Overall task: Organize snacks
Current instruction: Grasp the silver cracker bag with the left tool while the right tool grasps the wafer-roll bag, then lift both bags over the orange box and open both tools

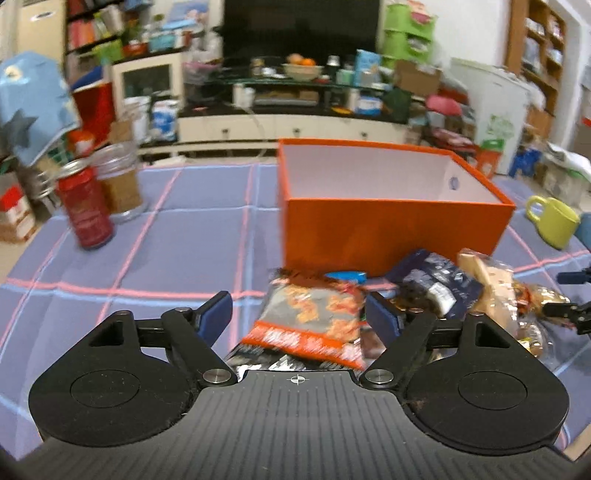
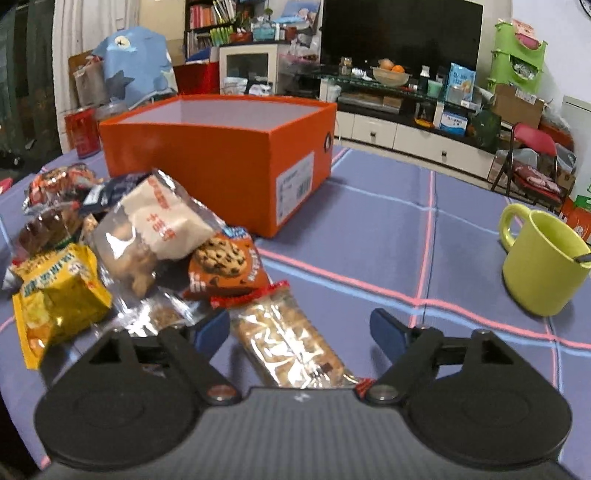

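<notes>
While both grippers hang low over a table spread with a purple cloth crossed by pink and pale blue lines (image 1: 207, 236), the snacks lie heaped in front of an open orange cardboard box with a white inside (image 1: 391, 221).

Between the blue-padded fingers of the left gripper (image 1: 299, 314) lies a grey and orange crinkled snack packet (image 1: 314, 317). The jaws stand fairly wide; the right pad seems to be at the packet's edge, the left pad stands clear of it, so no grip shows. Just beyond the right finger lie a dark blue packet (image 1: 436, 280) and a clear bag of pale biscuits (image 1: 495, 291). The box stands straight ahead, past the heap. Ahead and left of the jaws stand a red can (image 1: 86, 210) and a glass jar with brown contents (image 1: 120, 184).

The right gripper (image 2: 301, 328) is spread wide over a long clear-wrapped cracker bar with red ends (image 2: 291, 339), which lies between the fingers nearer the left one; neither pad presses it. Left of the jaws are a yellow packet (image 2: 59, 295), a clear bag with a white label (image 2: 155, 229) and a brown chocolate-chip cookie pack (image 2: 225, 266). Ahead and right stands a lime green mug (image 2: 543, 262).

Beyond the table the room is cluttered: a dark television (image 2: 402, 33) on a low white cabinet, bookshelves and green wall pockets.
</notes>
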Demonstrator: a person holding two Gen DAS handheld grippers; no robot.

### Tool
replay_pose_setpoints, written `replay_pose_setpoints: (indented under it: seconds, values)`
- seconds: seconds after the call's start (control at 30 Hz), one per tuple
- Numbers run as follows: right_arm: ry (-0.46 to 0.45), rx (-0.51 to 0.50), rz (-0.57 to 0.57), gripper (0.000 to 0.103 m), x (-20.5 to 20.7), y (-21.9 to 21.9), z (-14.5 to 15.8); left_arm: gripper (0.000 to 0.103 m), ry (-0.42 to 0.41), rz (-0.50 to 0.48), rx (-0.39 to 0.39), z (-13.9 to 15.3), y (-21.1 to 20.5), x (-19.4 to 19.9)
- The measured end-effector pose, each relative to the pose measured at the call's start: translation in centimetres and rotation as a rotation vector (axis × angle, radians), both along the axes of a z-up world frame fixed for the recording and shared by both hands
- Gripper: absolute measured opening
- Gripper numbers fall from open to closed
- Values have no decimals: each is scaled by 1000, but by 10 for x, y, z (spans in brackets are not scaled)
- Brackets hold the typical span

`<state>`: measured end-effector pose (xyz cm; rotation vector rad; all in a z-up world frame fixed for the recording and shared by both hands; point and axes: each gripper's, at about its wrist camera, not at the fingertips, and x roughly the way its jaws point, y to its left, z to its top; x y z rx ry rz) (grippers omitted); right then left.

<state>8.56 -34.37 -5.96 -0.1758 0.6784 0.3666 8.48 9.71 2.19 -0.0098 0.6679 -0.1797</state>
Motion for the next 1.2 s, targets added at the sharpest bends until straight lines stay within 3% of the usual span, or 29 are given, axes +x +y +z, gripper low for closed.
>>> replay_pose_setpoints:
  seconds: [0.1, 0.37, 0.47, 0.57, 0.83, 1.03, 1.1, 1.2]
  values:
    - [26, 11, 9, 85, 4, -2, -5, 66, 15, -63, -10, -5, -10, 12]
    - [72, 24, 1, 87, 11, -7, -14, 64, 99, -31, 9, -30, -15, 33]
    - [87, 38, 4, 87, 12, -5, -14, 59, 111, -18, 7, -32, -13, 32]
    - [102, 45, 17, 77, 11, 0, -10, 54, 109, -15, 15, -31, -14, 31]
    - [149, 28, -67, 46, 2, 17, -2, 52, 113, 4, 40, -30, -19, 27]
    - [209, 25, -250, 47, -5, 37, 2, 53, 119, 1, 44, -32, -22, 23]
    - [224, 20, -296, 49, -8, 46, 4, 45, 125, 8, 37, -33, -19, 23]
    - [236, 21, -317, 54, -17, 58, 5, 44, 131, 14, 27, -33, -18, 26]
